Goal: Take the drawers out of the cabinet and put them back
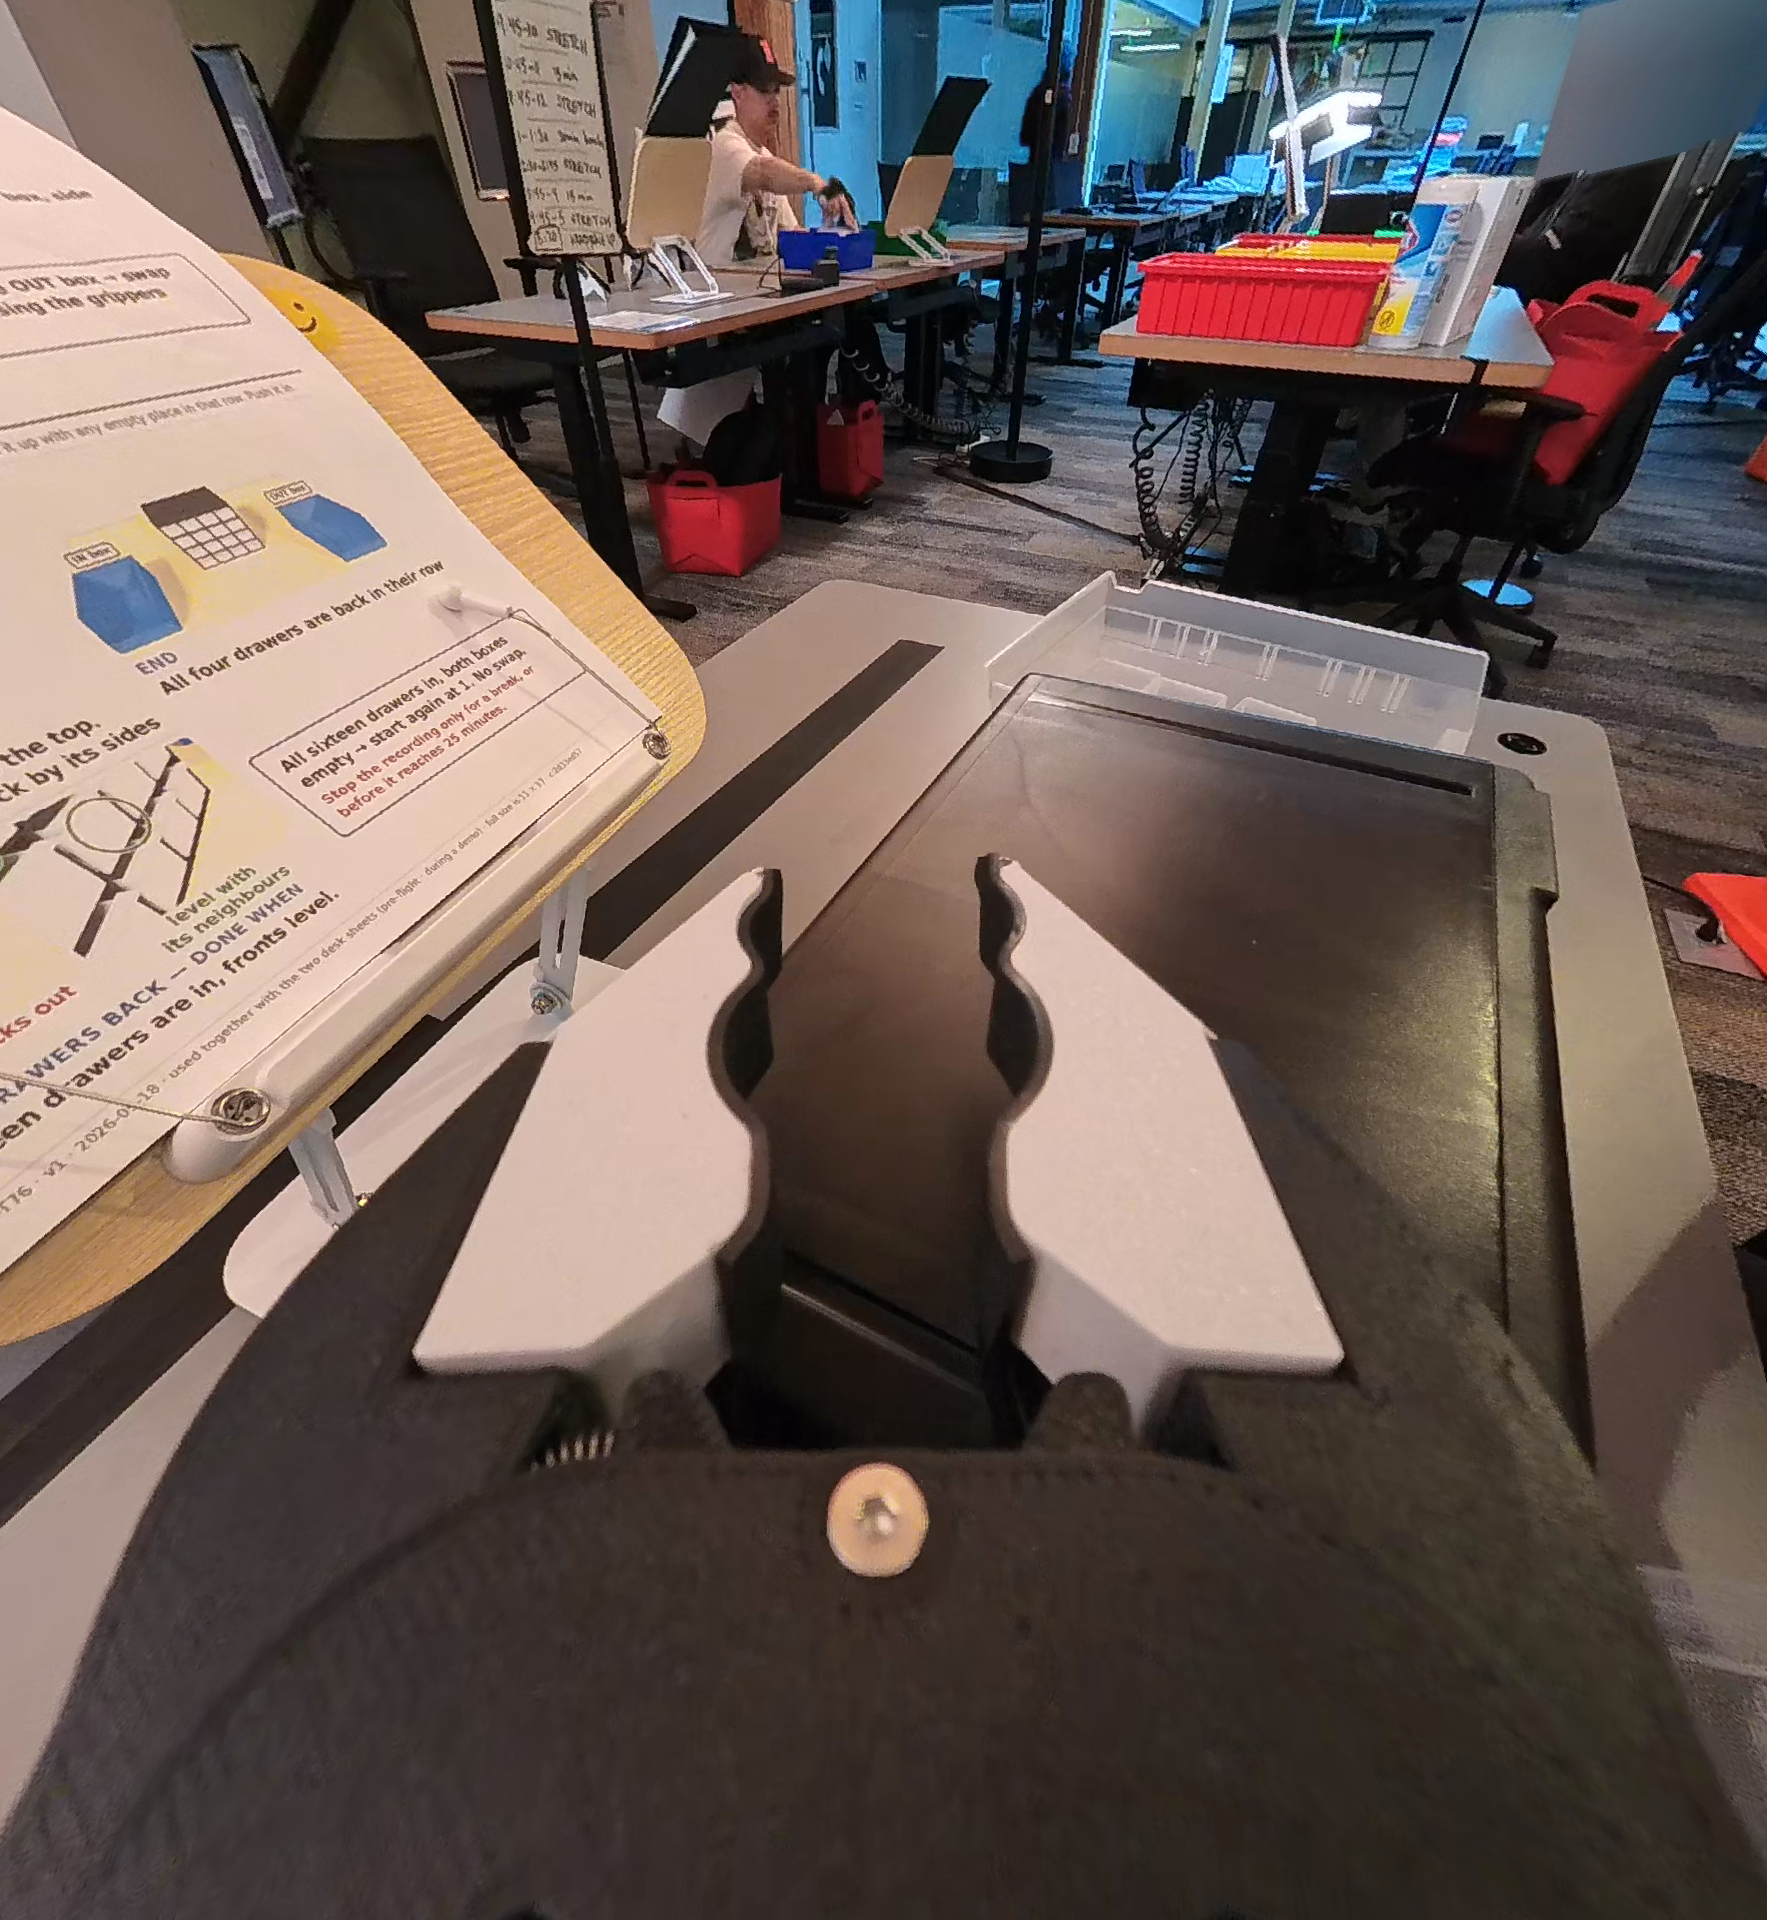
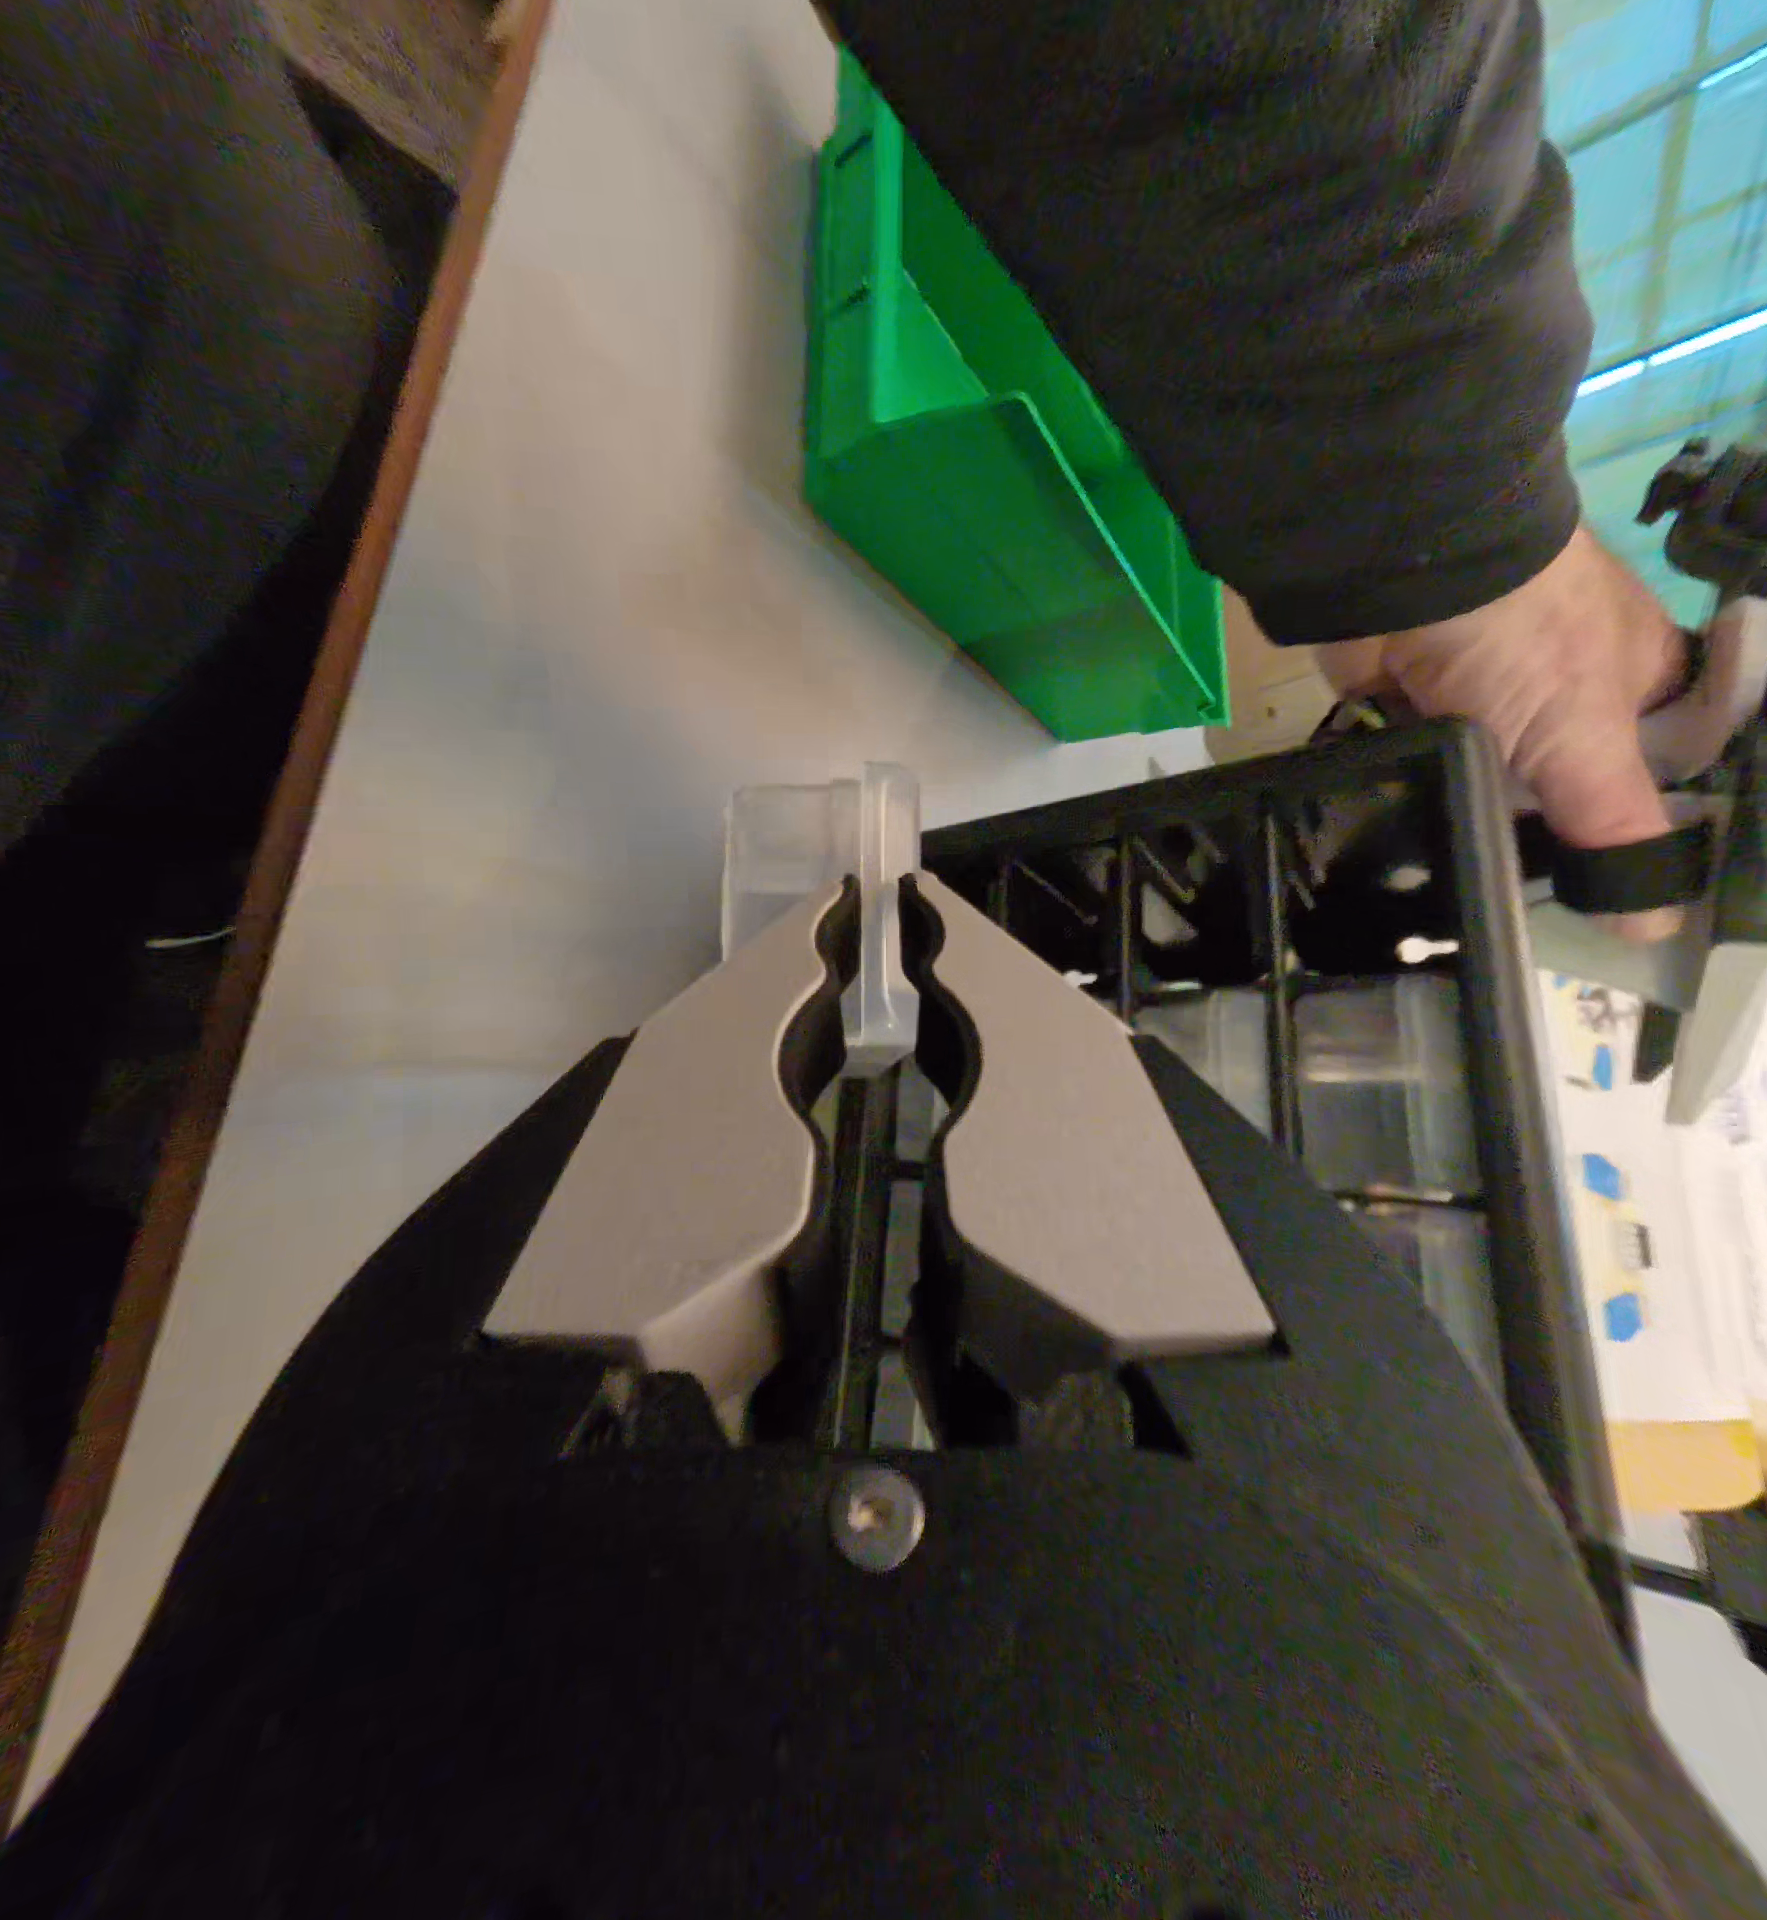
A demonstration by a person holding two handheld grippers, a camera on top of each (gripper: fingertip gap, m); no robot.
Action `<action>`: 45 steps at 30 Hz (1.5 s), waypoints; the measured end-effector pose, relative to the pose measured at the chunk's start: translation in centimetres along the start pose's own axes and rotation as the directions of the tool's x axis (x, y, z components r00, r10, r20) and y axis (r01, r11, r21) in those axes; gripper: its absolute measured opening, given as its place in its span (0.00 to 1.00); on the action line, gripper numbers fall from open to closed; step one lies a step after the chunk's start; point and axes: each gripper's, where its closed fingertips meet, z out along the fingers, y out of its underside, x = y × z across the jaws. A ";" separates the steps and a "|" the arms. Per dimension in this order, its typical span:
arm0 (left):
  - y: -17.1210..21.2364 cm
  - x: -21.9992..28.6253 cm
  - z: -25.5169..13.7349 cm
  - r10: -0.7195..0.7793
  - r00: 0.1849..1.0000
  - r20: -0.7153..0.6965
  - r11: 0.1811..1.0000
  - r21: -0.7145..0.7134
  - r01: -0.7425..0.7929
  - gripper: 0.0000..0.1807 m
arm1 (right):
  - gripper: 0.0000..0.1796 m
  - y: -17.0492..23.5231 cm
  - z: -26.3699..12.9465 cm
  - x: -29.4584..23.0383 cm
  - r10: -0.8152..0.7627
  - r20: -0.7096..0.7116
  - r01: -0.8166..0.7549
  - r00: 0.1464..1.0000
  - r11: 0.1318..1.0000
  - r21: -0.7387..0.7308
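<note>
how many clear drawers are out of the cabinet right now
2. One clear drawer lies on the table past the black cabinet. The other clear drawer is pulled from the cabinet's front, its tab pinched in the right gripper. Others may be hidden.

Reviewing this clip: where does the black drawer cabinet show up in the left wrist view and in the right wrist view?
Left wrist view: the cabinet fills centre and right; only its flat black top shows, under the open left gripper.
Right wrist view: the cabinet sits at right, its drawer grid visible beyond the right gripper, which pinches a clear drawer.
Shared landmark: the instruction sheet beside the cabinet.
</note>
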 end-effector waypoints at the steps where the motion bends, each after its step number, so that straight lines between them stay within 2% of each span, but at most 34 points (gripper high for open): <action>1: 0.0 0.0 0.0 0.001 1.000 0.000 1.000 0.000 -0.001 0.21 | 0.03 0.5 -0.7 -0.5 0.010 0.019 -0.010 1.000 1.000 0.004; 4: 0.0 0.0 0.0 0.001 1.000 -0.001 1.000 0.005 -0.001 0.21 | 0.04 2.7 -2.9 -2.5 0.042 0.117 -0.042 0.992 0.999 -0.006; 6: 0.0 0.0 0.0 0.002 1.000 -0.002 1.000 0.004 -0.002 0.21 | 0.05 5.2 -4.4 -3.6 0.092 0.165 -0.082 0.982 0.994 -0.069; 8: 0.0 0.0 0.0 0.002 1.000 -0.003 1.000 0.005 -0.002 0.21 | 0.00 7.5 -6.0 -5.4 0.125 0.251 -0.100 0.960 0.989 -0.108; 11: 0.0 0.0 0.0 0.002 1.000 -0.002 1.000 0.007 -0.002 0.21 | 0.18 11.5 -7.9 -7.6 0.249 0.336 -0.166 0.908 0.952 -0.256; 13: 0.0 0.0 0.0 0.002 1.000 -0.002 1.000 0.007 -0.002 0.21 | 0.27 12.6 -8.4 -7.4 0.378 0.314 -0.278 0.871 0.905 -0.321; 15: 0.0 0.0 0.0 0.001 1.000 -0.002 1.000 0.007 -0.001 0.21 | 0.46 11.4 -7.9 -6.5 0.559 0.295 -0.456 0.775 0.818 -0.352; 18: 0.0 0.0 0.0 0.000 1.000 0.000 1.000 0.007 0.000 0.21 | 0.54 9.1 -5.5 -4.7 0.710 0.227 -0.610 0.667 0.695 -0.382; 21: 0.0 0.0 0.0 -0.001 1.000 0.004 1.000 0.003 0.001 0.21 | 0.57 9.3 -2.1 -5.3 0.767 0.186 -0.618 0.614 0.614 -0.490; 23: 0.0 0.0 0.0 -0.001 1.000 0.006 1.000 0.002 0.001 0.21 | 0.58 10.2 -0.2 -6.9 0.786 0.202 -0.578 0.584 0.578 -0.577; 24: 0.0 0.0 0.0 -0.001 1.000 0.006 1.000 0.001 0.001 0.21 | 0.62 10.4 0.4 -7.8 0.806 0.224 -0.566 0.548 0.554 -0.610; 25: 0.0 0.0 0.0 -0.001 1.000 0.006 1.000 0.001 0.001 0.21 | 0.54 10.2 0.8 -8.5 0.839 0.249 -0.570 0.484 0.519 -0.637; 26: 0.0 0.0 0.0 -0.001 1.000 0.006 1.000 0.002 0.001 0.21 | 0.51 10.1 1.0 -8.7 0.856 0.261 -0.572 0.446 0.496 -0.653; 28: 0.0 0.0 0.0 0.000 1.000 0.005 1.000 0.005 0.000 0.21 | 0.38 10.3 0.6 -8.6 0.845 0.288 -0.539 0.451 0.515 -0.667; 30: -0.1 0.0 0.0 0.000 1.000 0.003 1.000 0.009 0.000 0.20 | 0.37 10.7 -0.3 -8.9 0.831 0.326 -0.495 0.451 0.537 -0.684; 34: -0.1 0.1 -0.1 0.000 1.000 0.002 1.000 0.016 0.000 0.20 | 0.36 12.5 -2.6 -8.8 0.749 0.375 -0.391 0.546 0.624 -0.677; 36: -0.1 0.1 -0.1 0.000 1.000 0.002 1.000 0.016 0.000 0.20 | 0.36 13.2 -4.3 -8.8 0.723 0.406 -0.357 0.559 0.652 -0.669; 38: -0.1 0.0 -0.1 -0.001 1.000 0.003 1.000 0.017 0.001 0.20 | 0.36 13.4 -6.8 -8.6 0.688 0.476 -0.323 0.548 0.699 -0.638; 41: -0.1 0.1 -0.1 0.000 1.000 0.003 1.000 0.013 0.000 0.20 | 0.36 14.8 -11.2 -6.6 0.659 0.496 -0.321 0.565 0.730 -0.604; 45: -0.1 0.1 0.0 0.000 1.000 0.003 1.000 0.013 0.000 0.20 | 0.36 20.0 -18.5 -1.7 0.648 0.399 -0.304 0.649 0.701 -0.645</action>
